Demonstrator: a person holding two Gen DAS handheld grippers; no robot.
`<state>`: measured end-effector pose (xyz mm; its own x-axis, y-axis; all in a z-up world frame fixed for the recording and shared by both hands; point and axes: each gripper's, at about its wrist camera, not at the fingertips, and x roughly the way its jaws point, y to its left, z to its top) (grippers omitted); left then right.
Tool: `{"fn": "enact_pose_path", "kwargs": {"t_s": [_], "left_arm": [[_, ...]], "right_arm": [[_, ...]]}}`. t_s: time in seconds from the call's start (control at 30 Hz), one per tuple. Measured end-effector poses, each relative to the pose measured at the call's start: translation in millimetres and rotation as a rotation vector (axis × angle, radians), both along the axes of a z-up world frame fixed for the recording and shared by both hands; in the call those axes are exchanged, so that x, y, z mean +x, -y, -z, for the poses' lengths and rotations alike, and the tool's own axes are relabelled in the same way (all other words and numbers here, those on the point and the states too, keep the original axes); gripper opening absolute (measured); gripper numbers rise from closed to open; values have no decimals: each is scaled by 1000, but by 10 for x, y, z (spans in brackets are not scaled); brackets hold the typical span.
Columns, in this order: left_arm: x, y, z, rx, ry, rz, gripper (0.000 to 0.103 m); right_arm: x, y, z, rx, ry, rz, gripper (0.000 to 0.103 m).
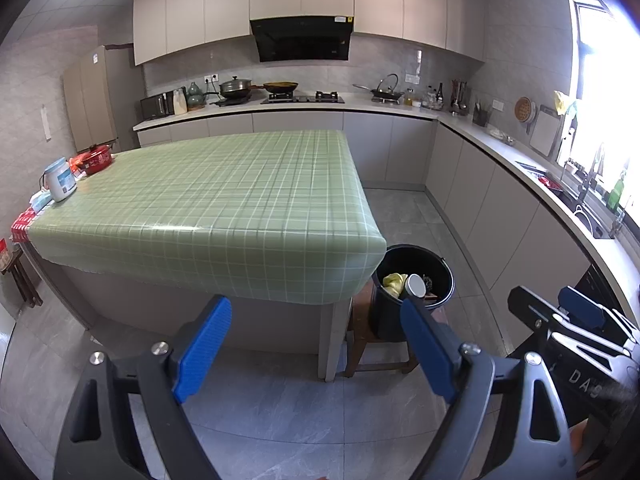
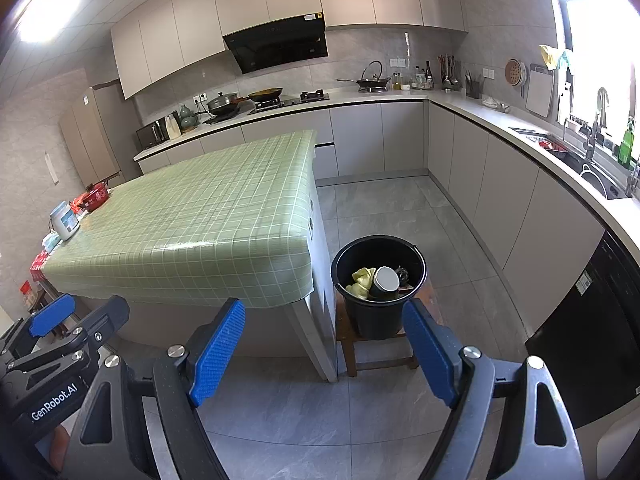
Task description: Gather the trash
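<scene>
Both grippers empty, jaws wide apart.
Your left gripper, marked "GenRobot.AI", and right gripper, marked "DAS", face the black bucket holding trash beside the table's near corner.

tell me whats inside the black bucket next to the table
In the black bucket: a crumpled yellow-green item, a cup on its side and something dark. Anything beneath them is hidden.

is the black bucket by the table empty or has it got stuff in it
Not empty. The black bucket holds a yellow crumpled item, a cup lying on its side, and something dark behind; it is far from full.
</scene>
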<state>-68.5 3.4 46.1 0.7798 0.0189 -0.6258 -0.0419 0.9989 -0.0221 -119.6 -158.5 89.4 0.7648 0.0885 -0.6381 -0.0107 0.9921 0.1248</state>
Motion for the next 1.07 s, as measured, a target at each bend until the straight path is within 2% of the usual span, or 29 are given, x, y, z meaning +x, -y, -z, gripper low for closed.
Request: {"fn": "enact_pose_path", "kwargs": {"t_s": [0.7, 1.0, 1.07], "left_arm": [[48, -36, 7, -11, -12, 15, 88], [53, -34, -15, -43, 33, 80, 87], [76, -16, -23, -32, 22, 75, 91]], "right_arm": [[27, -30, 38, 4, -12, 0, 83], [37, 25, 77, 13, -22, 29, 83], [39, 42, 80, 14, -24, 38, 83]]}}
